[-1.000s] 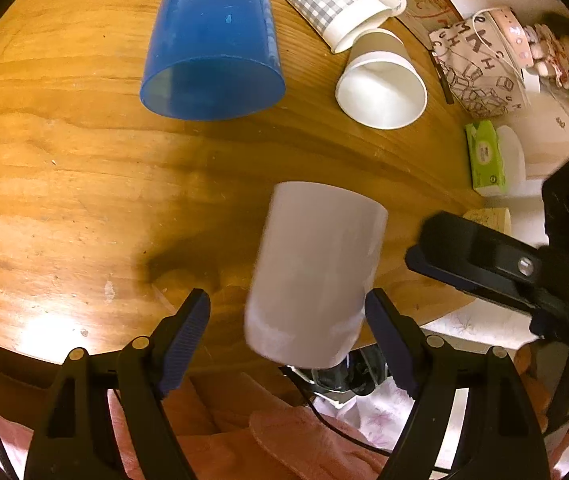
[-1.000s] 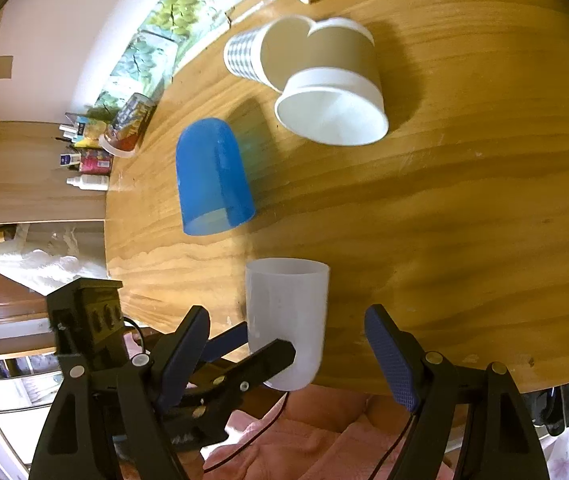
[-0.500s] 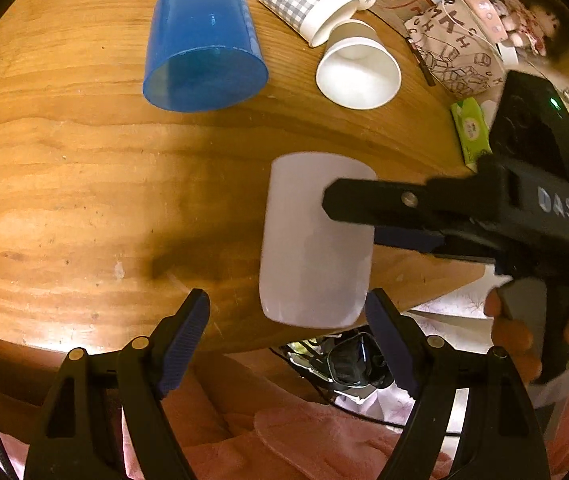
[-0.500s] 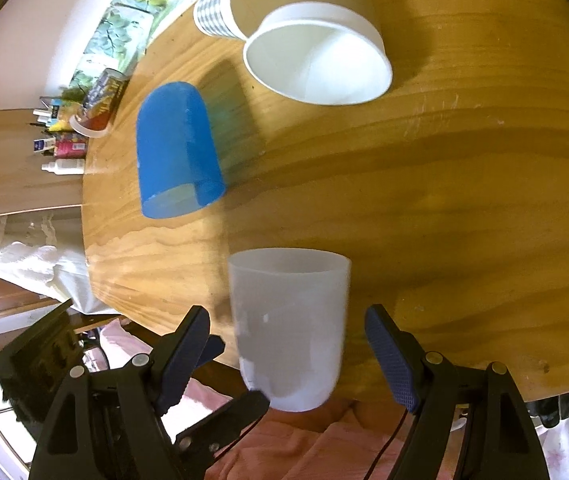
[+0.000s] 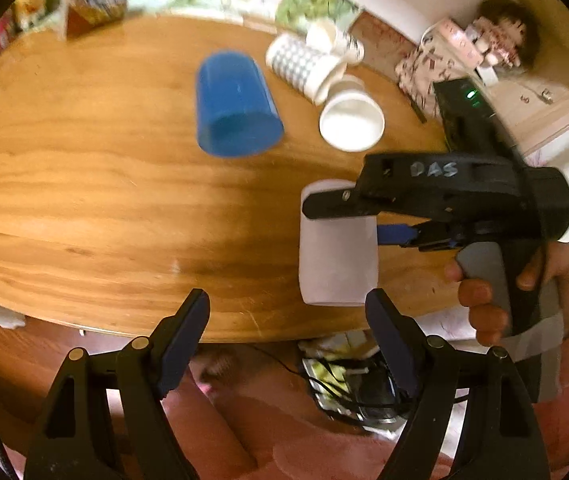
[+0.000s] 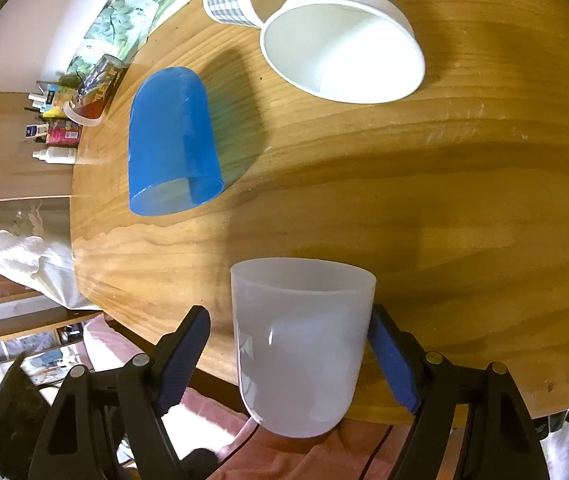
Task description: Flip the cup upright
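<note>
A white translucent cup (image 6: 300,344) sits between the jaws of my right gripper (image 6: 290,354), near the table's front edge. The jaws are wide; the right pad touches the cup, the left pad stands apart. In the left wrist view the same cup (image 5: 336,268) shows with the right gripper's black finger across its top. My left gripper (image 5: 288,336) is open and empty, back off the table edge, left of the cup.
A blue cup (image 6: 172,144) lies on its side on the wooden table (image 6: 444,200), also in the left wrist view (image 5: 236,104). A white paper cup (image 6: 340,52) and a checked cup (image 6: 226,0) lie behind. Bottles and clutter stand at the far edge.
My left gripper let the white cup go and drew back and left. My right gripper moved in around the cup, which now looks larger and centred in its view.
</note>
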### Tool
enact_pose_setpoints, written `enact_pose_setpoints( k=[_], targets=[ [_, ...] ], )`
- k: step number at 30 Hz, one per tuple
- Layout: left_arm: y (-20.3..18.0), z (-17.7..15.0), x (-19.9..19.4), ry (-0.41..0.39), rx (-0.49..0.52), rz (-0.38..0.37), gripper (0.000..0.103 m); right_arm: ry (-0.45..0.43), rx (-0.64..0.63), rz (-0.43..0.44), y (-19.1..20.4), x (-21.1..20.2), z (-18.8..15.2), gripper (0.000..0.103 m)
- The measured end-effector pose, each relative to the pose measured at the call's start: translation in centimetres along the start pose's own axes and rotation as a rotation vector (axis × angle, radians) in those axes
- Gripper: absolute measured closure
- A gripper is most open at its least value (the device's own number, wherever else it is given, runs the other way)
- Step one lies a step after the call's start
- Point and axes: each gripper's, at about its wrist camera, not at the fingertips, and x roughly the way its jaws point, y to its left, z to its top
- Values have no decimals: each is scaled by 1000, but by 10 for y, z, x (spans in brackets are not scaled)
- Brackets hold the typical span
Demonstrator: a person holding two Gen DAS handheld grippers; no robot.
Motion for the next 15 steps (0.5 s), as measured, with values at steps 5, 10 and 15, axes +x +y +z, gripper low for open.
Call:
enact_pose_setpoints(
  k=[5,10,15],
  targets=[
    [-2,-10,-22,-144,27,76,20,-31,-39,-16,5,0,-3,35],
    [0,-14,-27,-184,65,131,20,-75,-52,-29,8,-1,-7,36],
    [0,-18,-32,-231,85,195,20,-146,-72,-44,12,-5,-18,37]
  ],
)
